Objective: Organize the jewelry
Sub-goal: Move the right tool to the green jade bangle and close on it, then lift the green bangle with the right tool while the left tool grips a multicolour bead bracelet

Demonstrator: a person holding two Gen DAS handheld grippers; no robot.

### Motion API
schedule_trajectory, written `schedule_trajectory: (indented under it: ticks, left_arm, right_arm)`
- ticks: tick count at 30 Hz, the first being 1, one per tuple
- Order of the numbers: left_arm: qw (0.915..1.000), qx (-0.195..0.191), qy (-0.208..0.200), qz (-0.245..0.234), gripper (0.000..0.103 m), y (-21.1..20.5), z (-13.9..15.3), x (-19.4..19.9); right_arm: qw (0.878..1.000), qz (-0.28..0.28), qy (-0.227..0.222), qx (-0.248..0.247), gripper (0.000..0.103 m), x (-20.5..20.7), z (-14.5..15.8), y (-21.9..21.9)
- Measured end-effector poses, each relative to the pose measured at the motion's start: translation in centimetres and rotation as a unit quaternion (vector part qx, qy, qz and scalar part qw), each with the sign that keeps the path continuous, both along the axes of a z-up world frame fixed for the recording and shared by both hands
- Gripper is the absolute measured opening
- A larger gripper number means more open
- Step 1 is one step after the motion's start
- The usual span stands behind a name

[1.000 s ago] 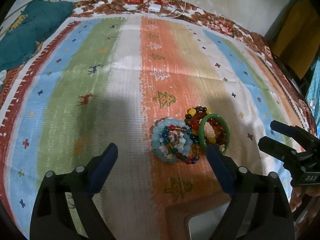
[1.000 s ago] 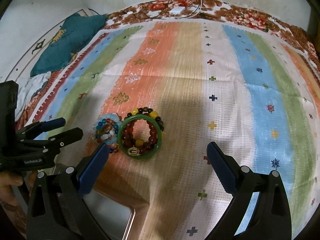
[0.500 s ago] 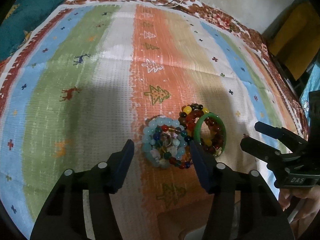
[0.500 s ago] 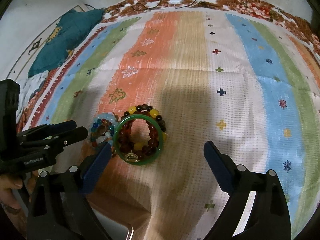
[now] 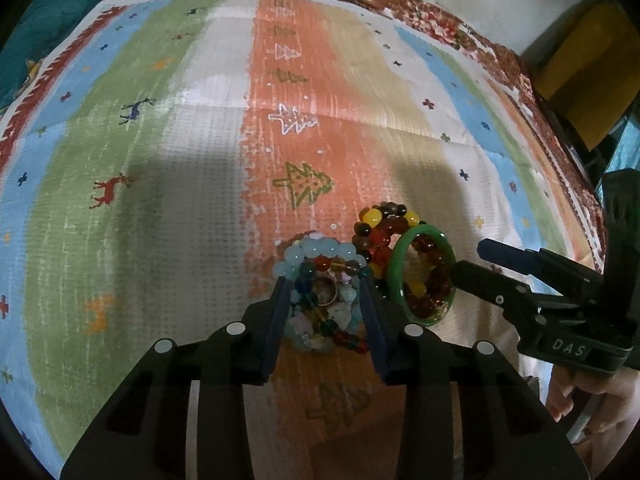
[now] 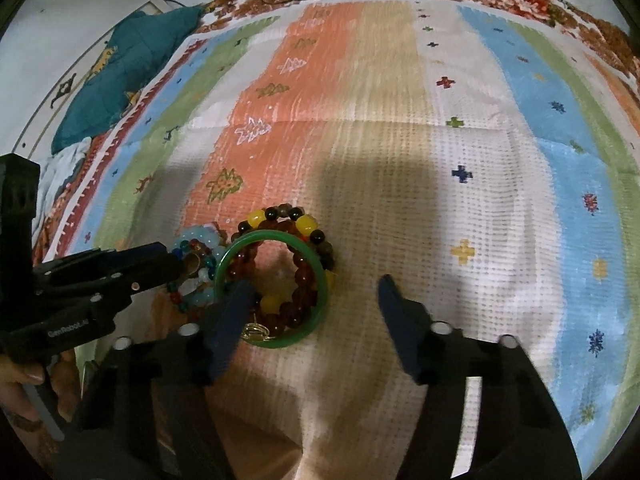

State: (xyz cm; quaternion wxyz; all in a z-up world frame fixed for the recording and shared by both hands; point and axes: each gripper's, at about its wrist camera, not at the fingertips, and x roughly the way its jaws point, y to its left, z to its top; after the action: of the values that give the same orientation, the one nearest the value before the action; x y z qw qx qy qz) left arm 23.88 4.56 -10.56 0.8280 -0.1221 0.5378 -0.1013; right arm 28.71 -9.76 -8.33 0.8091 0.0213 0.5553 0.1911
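Left tongs (image 5: 325,292) just narrowing, astride pale-blue beaded bracelet pile (image 5: 320,300); right tongs (image 6: 314,300) also narrowing, still apart around glossy green bangle (image 6: 276,288) nearby.

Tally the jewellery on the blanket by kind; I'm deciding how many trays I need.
Green bangle: 1
Beaded-bracelet heaps: 2, the pale blue heap and the red-yellow heap; strands too tangled to split
Small gold-coloured pieces: 2, a ring and a piece inside the bangle
Total: 5

open striped blanket (image 5: 168,208) beyond, green bangle (image 6: 276,288) crowding pale-blue bracelet pile (image 5: 320,280)
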Motion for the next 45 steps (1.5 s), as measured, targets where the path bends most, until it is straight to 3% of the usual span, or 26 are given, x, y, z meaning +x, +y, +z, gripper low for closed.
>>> schedule_trajectory:
  ticks: [4, 10, 12, 16, 23, 26, 45]
  left_arm:
    - [1.0, -0.003, 0.004, -0.004, 0.035, 0.0, -0.4, 0.3]
    - [0.9998, 0.016, 0.009, -0.01, 0.023, -0.5, -0.8, 0.5]
    - [0.9998, 0.016, 0.011, -0.006, 0.016, -0.1, -0.8, 0.5]
    - [0.9998, 0.013, 0.013, -0.003, 0.013, 0.2, -0.9, 0.6]
    - [0.9998, 0.015, 0.009, -0.006, 0.01, -0.1, -0.6, 0.3]
    - [0.9998, 0.014, 0.006, -0.01, 0.009, -0.3, -0.3, 0.2]
    - [0.9997, 0.008, -0.019, -0.014, 0.009, -0.7, 2.3, -0.7]
  right_arm:
    - [1.0, 0.003, 0.003, -0.002, 0.054, 0.3, -0.4, 0.3]
    - [1.0, 0.007, 0.011, -0.009, 0.039, 0.7, -1.1, 0.6]
    - [1.0, 0.007, 0.015, -0.01, 0.029, 0.8, -1.4, 0.7]
    - [1.0, 0.011, 0.022, -0.001, 0.022, 0.9, -1.7, 0.7]
    - [1.0, 0.013, 0.024, 0.002, 0.02, 0.8, -1.5, 0.5]
    - [1.0, 0.01, 0.021, 0.007, 0.011, 0.8, -0.9, 0.3]
    - [0.999, 0.032, -0.005, -0.002, 0.009, -0.2, 1.4, 0.9]
